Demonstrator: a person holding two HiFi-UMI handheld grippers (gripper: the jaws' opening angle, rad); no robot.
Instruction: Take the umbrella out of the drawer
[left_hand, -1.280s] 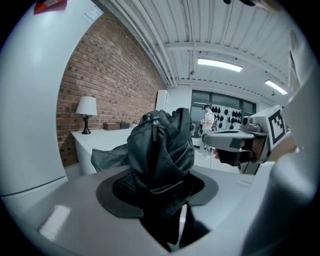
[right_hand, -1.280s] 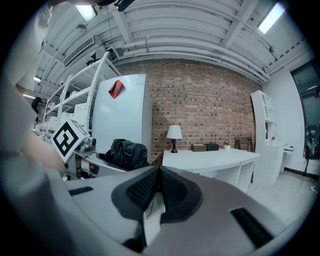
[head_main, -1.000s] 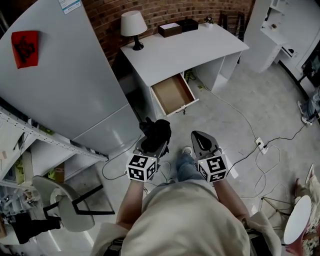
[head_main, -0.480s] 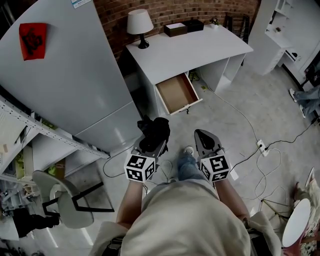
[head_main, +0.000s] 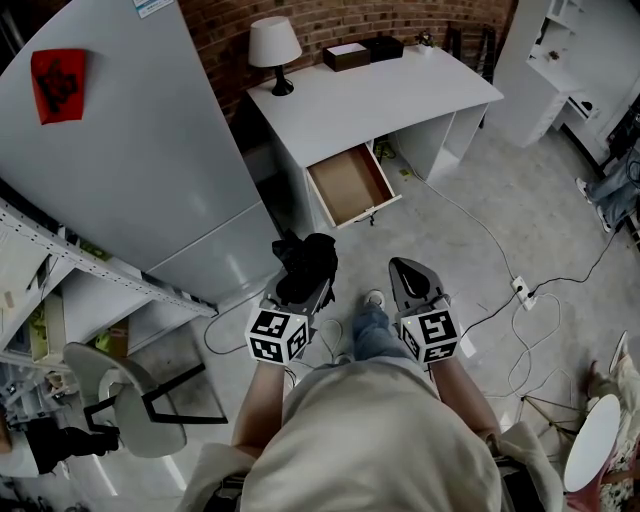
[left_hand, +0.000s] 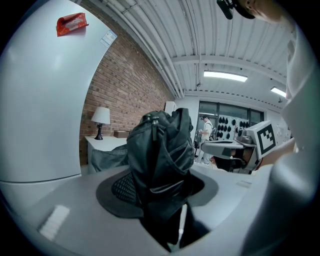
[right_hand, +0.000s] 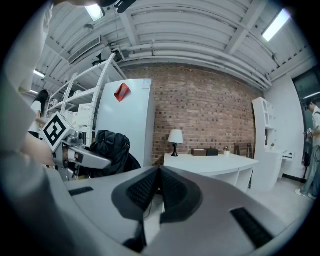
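Observation:
A folded black umbrella (head_main: 305, 266) sticks out of my left gripper (head_main: 300, 285), whose jaws are shut on it; in the left gripper view the umbrella (left_hand: 161, 152) fills the gap between the jaws. My right gripper (head_main: 410, 275) is held beside it, shut and empty, its pads (right_hand: 159, 189) pressed together. The open drawer (head_main: 349, 186) of the white desk (head_main: 370, 95) lies ahead of both grippers, and its wooden bottom shows bare. Seen from the right gripper, the umbrella (right_hand: 112, 150) is at the left.
A tall white fridge (head_main: 120, 150) stands to the left. On the desk are a lamp (head_main: 273, 50) and two boxes (head_main: 362, 52). Cables and a power strip (head_main: 522, 291) lie on the floor to the right. A chair (head_main: 120, 410) stands at lower left.
The head view has shifted slightly; the desk and drawer sit a little differently in frame. Both grippers hold their places, the umbrella still in the left one.

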